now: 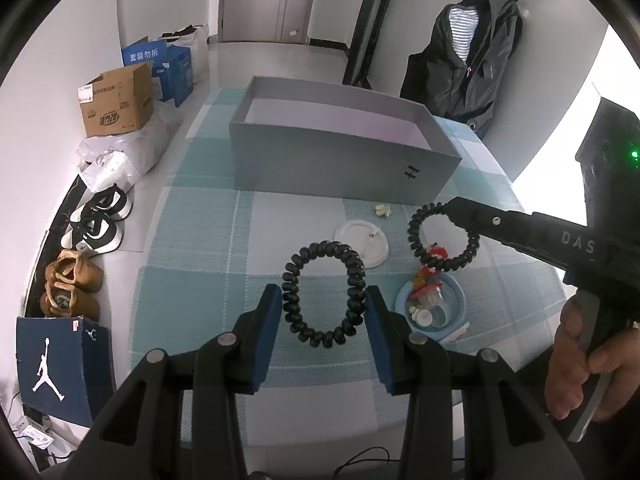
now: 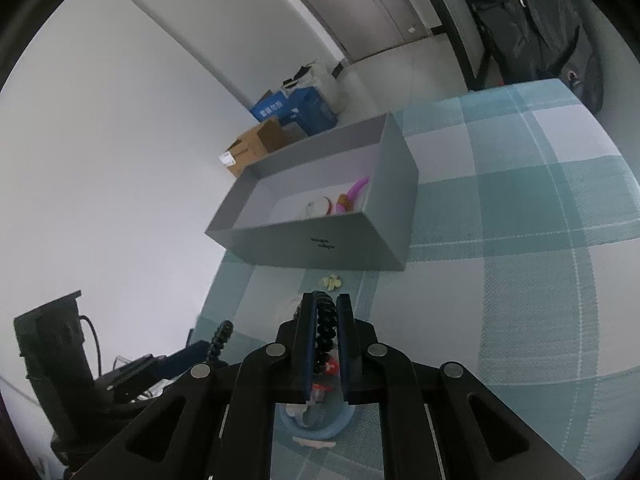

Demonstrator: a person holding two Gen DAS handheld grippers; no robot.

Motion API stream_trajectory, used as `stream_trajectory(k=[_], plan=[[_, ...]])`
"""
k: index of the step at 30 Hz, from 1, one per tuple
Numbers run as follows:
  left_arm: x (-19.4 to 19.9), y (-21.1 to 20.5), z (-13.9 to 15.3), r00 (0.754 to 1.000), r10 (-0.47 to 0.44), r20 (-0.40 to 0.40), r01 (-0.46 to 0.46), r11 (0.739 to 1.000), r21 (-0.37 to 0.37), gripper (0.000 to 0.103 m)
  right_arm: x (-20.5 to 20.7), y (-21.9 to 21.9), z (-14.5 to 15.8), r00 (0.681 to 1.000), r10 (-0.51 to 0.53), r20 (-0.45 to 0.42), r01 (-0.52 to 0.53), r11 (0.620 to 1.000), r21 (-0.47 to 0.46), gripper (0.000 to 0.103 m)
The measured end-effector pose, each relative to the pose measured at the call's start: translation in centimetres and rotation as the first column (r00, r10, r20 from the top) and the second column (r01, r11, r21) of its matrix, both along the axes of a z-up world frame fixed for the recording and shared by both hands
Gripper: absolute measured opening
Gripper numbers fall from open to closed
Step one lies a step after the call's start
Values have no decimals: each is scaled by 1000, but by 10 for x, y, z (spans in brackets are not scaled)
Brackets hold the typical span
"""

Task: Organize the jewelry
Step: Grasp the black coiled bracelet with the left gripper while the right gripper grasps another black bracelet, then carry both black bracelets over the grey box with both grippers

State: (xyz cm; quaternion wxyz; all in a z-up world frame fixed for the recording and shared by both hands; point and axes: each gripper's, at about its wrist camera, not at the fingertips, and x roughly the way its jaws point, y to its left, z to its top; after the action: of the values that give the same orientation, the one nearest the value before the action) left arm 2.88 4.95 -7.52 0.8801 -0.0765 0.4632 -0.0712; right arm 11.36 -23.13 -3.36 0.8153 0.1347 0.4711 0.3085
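While both grippers grip black coil bands, left gripper (image 1: pixel 324 304) spanning one band (image 1: pixel 324 294), right gripper (image 2: pixel 325 336) pinching another (image 1: pixel 442 238), the grey box (image 1: pixel 340 164) lies far, straight ahead.

Teal-white checked tablecloth (image 1: pixel 208 280), grey box (image 1: pixel 320 164)

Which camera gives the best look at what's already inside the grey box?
The right wrist view: it looks down into the grey box, showing pink, orange and white pieces on its floor. The left wrist view shows the box side-on, near wall hiding them.
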Motion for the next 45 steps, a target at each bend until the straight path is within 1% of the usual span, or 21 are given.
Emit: stream_trajectory(k=[2, 4, 6, 9, 12, 15, 20, 22, 24, 27, 31, 33, 36, 41, 45], plan=[[0, 0, 3, 1000, 4, 13, -4, 1000, -15, 36, -2, -4, 4, 1000, -2, 7, 2, 1000, 19, 9], [-1, 1, 6, 1000, 8, 30, -8, 1000, -26, 36, -5, -7, 11, 1000, -8, 30, 8, 1000, 17, 9], [-1, 2, 8, 999, 4, 32, -3, 999, -34, 36, -7, -6, 21, 998, -10, 60, 9, 1000, 11, 9], [3, 5, 15, 999, 15, 43, -13, 999, -45, 36, -8, -9, 36, 996, -6, 86, 3, 999, 32, 9], [9, 4, 29, 996, 30, 80, -28, 999, -25, 36, -4, -9, 53, 993, 3, 117, -8, 999, 45, 9], [17, 5, 39, 993, 32, 111, -27, 998, -48, 36, 2, -6, 69, 989, 27, 148, -33, 999, 40, 9], [37, 0, 51, 988, 21, 151, -14, 999, -49, 36, 22, 6, 87, 978, 62, 198, -72, 996, 44, 9], [48, -3, 56, 985, 12, 170, -6, 999, -32, 36, 32, 12, 89, 976, 70, 208, -78, 996, 34, 9], [58, -5, 60, 983, 1, 185, 4, 1000, -27, 36, 40, 17, 90, 974, 69, 214, -74, 997, 14, 9], [71, -7, 62, 981, -7, 195, 13, 1000, -28, 36, 56, 20, 93, 973, 59, 222, -66, 998, 24, 9], [87, -6, 59, 981, -12, 193, 18, 999, -28, 36, 73, 25, 88, 973, 51, 226, -57, 998, 19, 9], [94, 1, 52, 985, -5, 173, 18, 997, -74, 36, 80, 29, 81, 974, 55, 221, -59, 998, 11, 9], [98, 5, 45, 989, -3, 146, 17, 995, -100, 36, 86, 32, 72, 977, 59, 206, -60, 998, -1, 9], [103, 4, 37, 993, -37, 110, 52, 990, -131, 36, 94, 37, 58, 981, 81, 178, -77, 997, -24, 9], [114, -2, 31, 995, -54, 79, 63, 991, -117, 36, 97, 41, 50, 984, 86, 158, -81, 996, -37, 9]])
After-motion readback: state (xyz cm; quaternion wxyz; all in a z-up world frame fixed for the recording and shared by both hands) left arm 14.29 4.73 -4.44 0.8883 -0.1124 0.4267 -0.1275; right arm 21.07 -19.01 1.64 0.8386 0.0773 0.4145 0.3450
